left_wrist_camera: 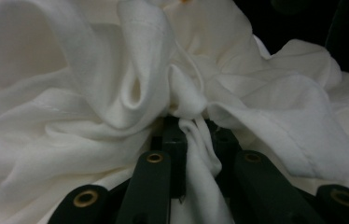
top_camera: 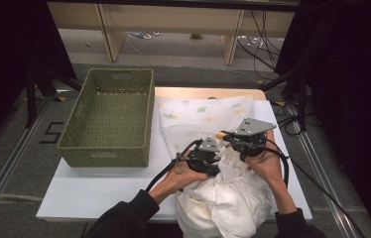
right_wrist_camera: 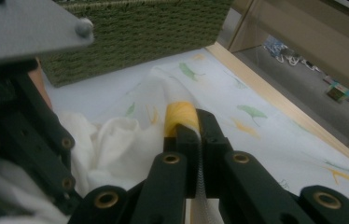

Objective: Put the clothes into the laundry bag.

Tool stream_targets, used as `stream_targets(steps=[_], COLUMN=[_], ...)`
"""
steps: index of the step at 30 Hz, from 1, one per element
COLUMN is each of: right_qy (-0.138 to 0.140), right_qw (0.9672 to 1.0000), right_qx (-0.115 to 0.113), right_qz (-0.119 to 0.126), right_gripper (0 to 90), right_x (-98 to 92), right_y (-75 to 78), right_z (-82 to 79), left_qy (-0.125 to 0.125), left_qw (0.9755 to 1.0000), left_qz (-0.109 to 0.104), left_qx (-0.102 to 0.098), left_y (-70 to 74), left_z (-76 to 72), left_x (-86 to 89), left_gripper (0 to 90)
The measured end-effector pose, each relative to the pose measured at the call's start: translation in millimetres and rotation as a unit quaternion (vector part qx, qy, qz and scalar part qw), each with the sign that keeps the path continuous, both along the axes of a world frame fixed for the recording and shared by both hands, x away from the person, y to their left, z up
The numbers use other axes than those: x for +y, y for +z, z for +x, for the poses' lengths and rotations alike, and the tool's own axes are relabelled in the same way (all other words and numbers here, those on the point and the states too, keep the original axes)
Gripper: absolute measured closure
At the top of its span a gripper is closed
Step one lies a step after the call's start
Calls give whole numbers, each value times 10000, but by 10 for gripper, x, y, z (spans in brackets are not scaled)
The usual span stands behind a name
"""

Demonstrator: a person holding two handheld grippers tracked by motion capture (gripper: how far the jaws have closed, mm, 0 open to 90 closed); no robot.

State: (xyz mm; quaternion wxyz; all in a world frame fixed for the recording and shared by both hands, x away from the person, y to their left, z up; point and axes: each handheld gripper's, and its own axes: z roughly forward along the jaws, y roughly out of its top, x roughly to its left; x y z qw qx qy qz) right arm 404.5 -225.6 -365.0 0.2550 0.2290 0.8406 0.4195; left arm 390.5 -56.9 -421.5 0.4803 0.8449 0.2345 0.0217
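A white cloth [top_camera: 198, 116] printed with green and yellow leaves lies spread over the far part of the table and is bunched in a heap at the near edge. My left gripper [top_camera: 217, 157] sits just left of that heap. In the left gripper view its jaws are shut on a fold of the cloth [left_wrist_camera: 93, 93], which runs down between the fingers [left_wrist_camera: 175, 144]. My right gripper [top_camera: 222, 135] is beside it, slightly farther back, and is shut on a thin edge of the cloth [right_wrist_camera: 266, 135]. A yellow patch [right_wrist_camera: 182, 114] of the print shows at its tips.
A green woven basket [top_camera: 104, 156] stands on the left part of the white table [top_camera: 99, 191], close to the cloth's left edge; its wall [right_wrist_camera: 130, 37] rises behind the right gripper. Wooden shelf legs and cables are on the floor beyond.
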Motion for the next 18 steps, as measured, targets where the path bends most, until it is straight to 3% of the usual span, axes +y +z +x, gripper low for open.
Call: stream_targets(steps=[2, 4, 6, 7, 8, 9, 10, 14, 16, 18], right_qy=[23, 36, 38, 58, 48, 32, 30, -24, -36, -20], right_qw=[10000, 10000, 9999, 9999, 9999, 9999, 10000, 10000, 10000, 10000], right_qx=[-11, -44, -75, -95, -93, -80, -57, -25, 7, -2], right_qz=[22, 54, 56, 53, 71, 69, 66, 87, 82, 87], right_gripper=[900, 900, 900, 900, 900, 900, 900, 900, 900, 900], right_x=[-8, -7, -13, -28, -47, -71, -91, -104, -102, -92], right_y=[11, 21, 50, 68, 81, 86, 83, 45, 42, 47], right_z=[-5, -10, -27, -38, -47, -41, -34, -9, -12, -15], left_qy=[126, 352, 794, 807, 807, 1033, 901, 687, 664, 659], left_qw=[9986, 9978, 9943, 9929, 9929, 9926, 9942, 9950, 9953, 9953], left_qz=[378, 492, 640, 792, 792, 577, 497, 613, 535, 486], left_qx=[-340, -266, -298, -363, -363, -289, -298, -389, -459, -511], left_y=[-42, -120, -188, -190, -190, -189, -112, 136, 220, 339], left_z=[86, 220, 365, 413, 413, 417, 357, 153, 88, -35], left_x=[-114, -131, -78, -17, -17, 27, 123, 355, 451, 644], left_gripper=[797, 783, 750, 727, 696, 635, 561, 359, 292, 279])
